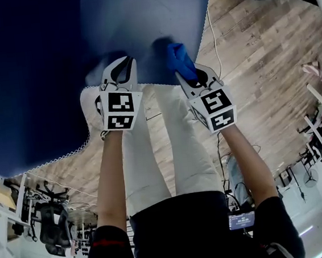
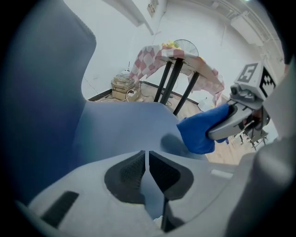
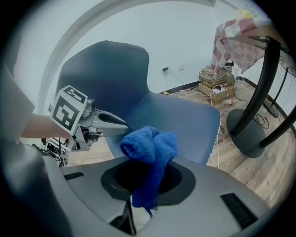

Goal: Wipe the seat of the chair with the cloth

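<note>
In the head view, the blue chair's seat [image 1: 138, 19] fills the top of the picture, above a wooden floor [image 1: 256, 58]. Both tongs reach over the seat's front edge. The left tongs [image 1: 121, 67] are near the middle of that edge. The right tongs [image 1: 191, 76] are near its right front corner, with the blue cloth [image 1: 179, 59] bunched at their tip.

In the left gripper view, the left tongs [image 2: 147, 162] are pressed together with nothing between them, pointing down at the seat [image 2: 125, 122]. To the right, the right tongs [image 2: 231, 122] hold the cloth [image 2: 200, 132] by the seat's front edge. Whether the cloth touches the seat cannot be told.

In the right gripper view, the right tongs [image 3: 149, 185] pinch the cloth [image 3: 150, 148], whose folded top bulges above the jaws. The seat [image 3: 185, 120] and the chair back [image 3: 106, 69] lie beyond, with the left tongs [image 3: 111, 121] at the left.
</note>
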The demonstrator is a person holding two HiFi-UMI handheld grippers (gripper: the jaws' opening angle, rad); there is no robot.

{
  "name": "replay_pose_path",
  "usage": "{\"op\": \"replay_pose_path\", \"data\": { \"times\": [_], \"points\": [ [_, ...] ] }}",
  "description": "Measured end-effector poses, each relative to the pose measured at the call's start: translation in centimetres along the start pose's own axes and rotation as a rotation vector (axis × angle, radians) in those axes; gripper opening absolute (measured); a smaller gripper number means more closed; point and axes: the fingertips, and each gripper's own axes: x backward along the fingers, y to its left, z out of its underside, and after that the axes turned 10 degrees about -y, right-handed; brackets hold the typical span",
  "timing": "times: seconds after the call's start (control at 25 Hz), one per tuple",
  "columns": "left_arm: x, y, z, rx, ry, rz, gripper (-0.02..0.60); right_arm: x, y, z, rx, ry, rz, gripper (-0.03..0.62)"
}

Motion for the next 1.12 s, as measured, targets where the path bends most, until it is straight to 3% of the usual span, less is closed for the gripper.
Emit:
{"op": "replay_pose_path", "data": {
  "times": [0.04,0.12,0.4,0.6,1.12],
  "points": [
    [-0.5,0.0,0.3,-0.015,0.008,0.007,0.031,-0.2,-0.2,0.2,0.002,0.006,-0.002,0.063],
    [-1.2,-0.3,1.1,-0.025,0.032,0.039,0.183,-0.6,-0.5,0.6,0.007,0.012,-0.005,0.063],
    [-1.9,1.9,2.6,-0.042,0.064,0.007,0.324,-1.7,-1.0,1.1,-0.002,0.018,-0.014,0.063],
    [-1.8,3.6,3.0,-0.059,0.09,-0.027,0.356,-2.1,-1.5,1.2,0.003,0.024,-0.022,0.064],
    [-2.7,3.5,4.0,-0.142,0.094,-0.091,0.362,-2.7,-2.4,1.0,-0.009,0.01,-0.029,0.064]
  ]
}}
